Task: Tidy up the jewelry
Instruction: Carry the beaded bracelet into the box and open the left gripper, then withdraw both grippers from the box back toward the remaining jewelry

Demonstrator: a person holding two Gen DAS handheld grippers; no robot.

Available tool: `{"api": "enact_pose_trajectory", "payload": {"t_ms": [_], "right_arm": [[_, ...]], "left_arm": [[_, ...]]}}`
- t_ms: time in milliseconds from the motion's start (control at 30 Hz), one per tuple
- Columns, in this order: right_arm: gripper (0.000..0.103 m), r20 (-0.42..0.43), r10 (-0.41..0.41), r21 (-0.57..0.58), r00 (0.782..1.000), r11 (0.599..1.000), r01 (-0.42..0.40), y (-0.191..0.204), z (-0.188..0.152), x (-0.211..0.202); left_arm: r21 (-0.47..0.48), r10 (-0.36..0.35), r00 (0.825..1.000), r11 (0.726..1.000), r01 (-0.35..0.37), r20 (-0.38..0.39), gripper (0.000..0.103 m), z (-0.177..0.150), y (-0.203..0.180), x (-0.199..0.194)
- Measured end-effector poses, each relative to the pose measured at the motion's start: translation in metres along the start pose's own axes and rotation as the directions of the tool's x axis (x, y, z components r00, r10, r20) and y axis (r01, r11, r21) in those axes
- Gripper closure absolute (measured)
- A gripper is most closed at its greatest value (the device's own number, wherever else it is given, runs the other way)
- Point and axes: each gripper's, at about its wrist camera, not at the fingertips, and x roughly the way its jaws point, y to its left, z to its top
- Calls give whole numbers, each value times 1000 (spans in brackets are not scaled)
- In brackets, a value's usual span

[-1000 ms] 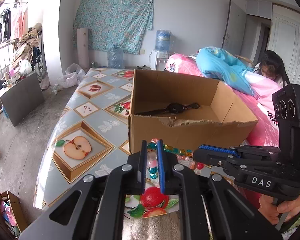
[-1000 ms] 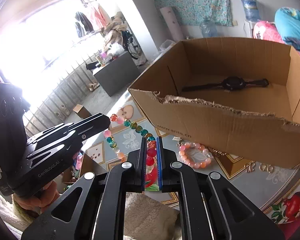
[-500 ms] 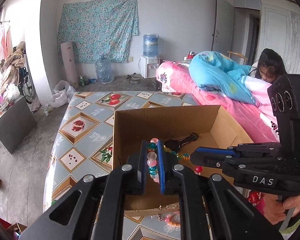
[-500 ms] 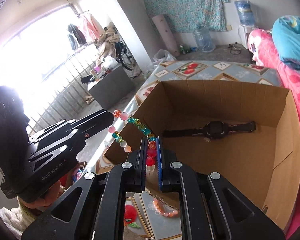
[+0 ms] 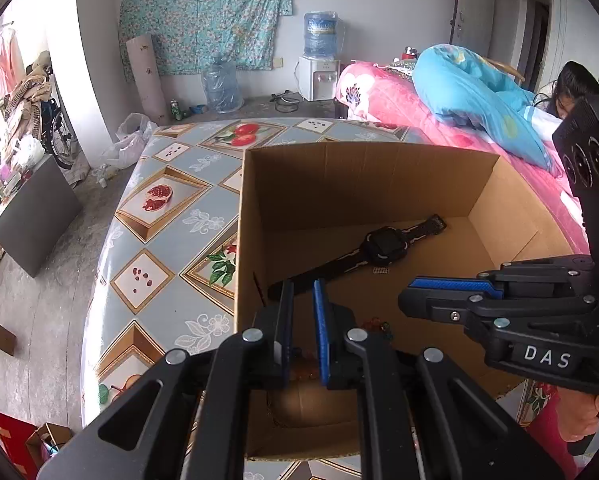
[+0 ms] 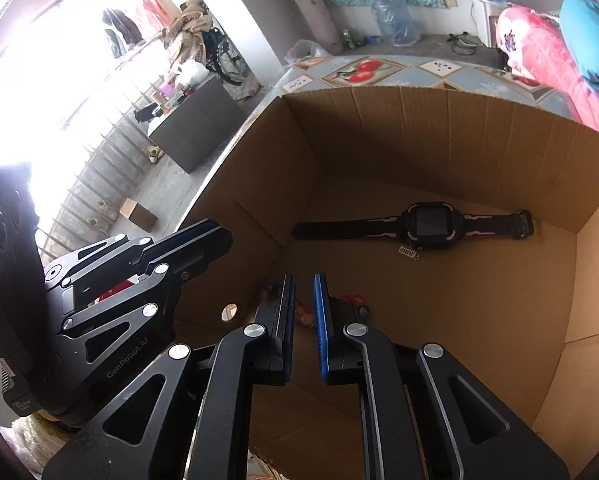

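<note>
An open cardboard box [image 5: 379,168] stands on the table, also in the right wrist view [image 6: 439,136]. A black watch [image 5: 383,244] lies flat on its floor, also seen in the right wrist view [image 6: 423,226]. The beaded bracelet [image 5: 375,326] lies on the box floor, mostly hidden behind the fingers; a few beads show in the right wrist view [image 6: 353,300]. My left gripper [image 5: 301,290] is slightly open and empty above the box. My right gripper [image 6: 303,284] is slightly open and empty beside it, over the box floor.
The table [image 5: 167,216] has a fruit-pattern cloth and drops off at its left edge. A bed with pink and blue bedding [image 5: 459,88] and a person [image 5: 571,92] are to the right. Water jugs [image 5: 319,34] stand at the far wall.
Both grippers moved forward over the box, opened a little and let go of the beaded bracelet. It now lies on the box floor.
</note>
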Motion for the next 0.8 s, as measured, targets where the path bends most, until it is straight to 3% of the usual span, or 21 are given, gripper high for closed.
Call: {"api": "enact_pose_trajectory", "payload": {"t_ms": [200, 333, 500, 567, 667, 800], "right_arm": [[87, 128, 27, -53, 991, 998, -21, 6, -22, -52], [82, 206, 85, -89, 975, 994, -68, 2, -52, -89], [80, 207, 139, -108, 968, 987, -118, 0, -97, -100], [79, 187, 120, -115, 975, 988, -99, 2, -113, -93], [79, 157, 20, -100, 987, 995, -5, 3, -124, -79], [79, 146, -97, 4, 985, 995, 97, -18, -110, -65]], "left_arm": [[-27, -9, 996, 1000, 11, 90, 93, -6, 10, -32], [-31, -67, 983, 997, 74, 171, 89, -26, 13, -61], [-33, -153, 966, 986, 164, 208, 86, -67, 11, -78], [-36, -172, 963, 982, 183, 208, 85, -83, 9, -78], [-49, -195, 965, 977, 206, 175, 85, -103, 4, -70], [-48, -195, 974, 978, 202, 118, 85, -120, -4, -53]]}}
